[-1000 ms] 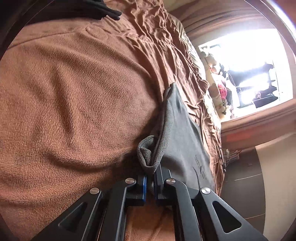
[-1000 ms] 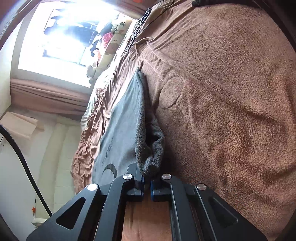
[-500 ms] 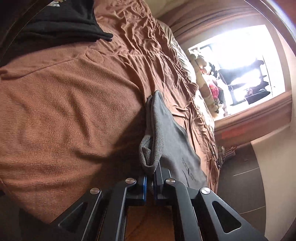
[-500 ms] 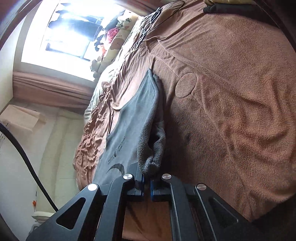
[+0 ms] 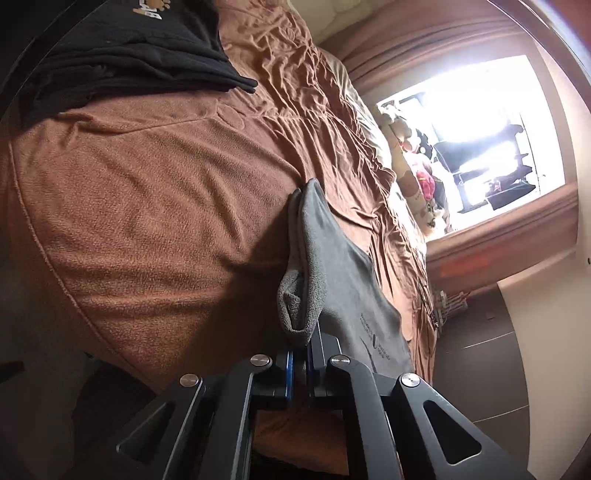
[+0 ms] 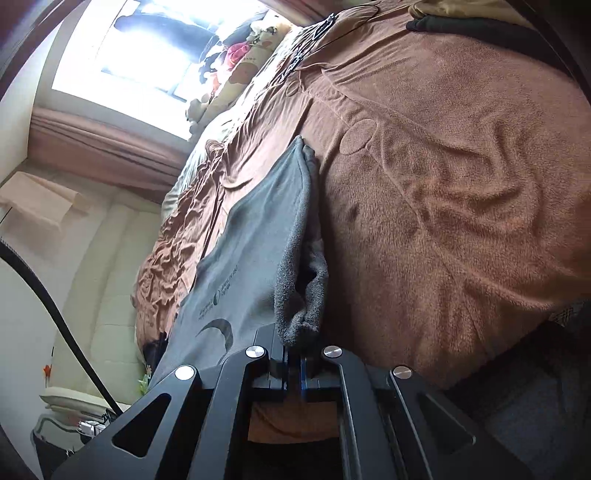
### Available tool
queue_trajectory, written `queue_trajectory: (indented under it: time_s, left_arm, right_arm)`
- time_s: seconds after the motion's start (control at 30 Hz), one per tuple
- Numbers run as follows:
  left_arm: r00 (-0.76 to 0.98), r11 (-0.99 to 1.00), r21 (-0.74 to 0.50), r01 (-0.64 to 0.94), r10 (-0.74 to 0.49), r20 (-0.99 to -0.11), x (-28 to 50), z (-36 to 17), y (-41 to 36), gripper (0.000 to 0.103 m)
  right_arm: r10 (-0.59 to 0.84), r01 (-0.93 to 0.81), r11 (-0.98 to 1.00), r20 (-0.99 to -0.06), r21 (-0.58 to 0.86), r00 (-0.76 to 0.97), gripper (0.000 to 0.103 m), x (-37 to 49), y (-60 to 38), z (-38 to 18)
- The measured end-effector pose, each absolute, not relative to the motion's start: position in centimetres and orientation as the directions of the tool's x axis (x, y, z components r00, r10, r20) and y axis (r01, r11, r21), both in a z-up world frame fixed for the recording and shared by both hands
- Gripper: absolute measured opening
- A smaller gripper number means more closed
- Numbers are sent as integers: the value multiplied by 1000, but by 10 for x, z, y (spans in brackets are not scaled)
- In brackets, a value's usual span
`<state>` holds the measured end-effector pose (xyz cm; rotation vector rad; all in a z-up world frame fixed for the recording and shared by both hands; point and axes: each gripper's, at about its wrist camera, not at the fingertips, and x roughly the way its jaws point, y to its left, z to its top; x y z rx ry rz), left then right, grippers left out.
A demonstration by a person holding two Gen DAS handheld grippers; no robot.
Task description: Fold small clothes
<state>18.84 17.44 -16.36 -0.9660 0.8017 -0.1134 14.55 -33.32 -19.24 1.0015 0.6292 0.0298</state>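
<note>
A grey garment [image 5: 343, 280] with a small dark print hangs stretched between my two grippers above a brown blanket [image 5: 147, 206]. My left gripper [image 5: 299, 354] is shut on one bunched corner of it. My right gripper [image 6: 293, 363] is shut on the other bunched corner, and the garment [image 6: 255, 251] shows there too, over the brown blanket [image 6: 461, 192]. The edge between the two corners is folded double. The lower part of the garment drapes down out of sight.
A black folded garment [image 5: 122, 55] lies at the far end of the bed; it also shows in the right wrist view [image 6: 480, 29]. Stuffed toys [image 5: 417, 181] sit by a bright window [image 5: 480, 129]. A black cable [image 6: 48, 291] runs at the left.
Both grippers have risen and drawn back from the bed with the grey garment held in them. More of the bed's edge and the floor shows now.
</note>
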Motion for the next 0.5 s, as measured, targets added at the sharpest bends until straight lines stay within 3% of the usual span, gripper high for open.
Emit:
queue_trajectory:
  time_s: [0.5]
  left_arm:
    - [689, 559, -781, -278, -450, -568, 171, -190, 178, 5]
  right_arm:
    - [256, 285, 601, -517, 747, 817, 1, 121, -332, -202]
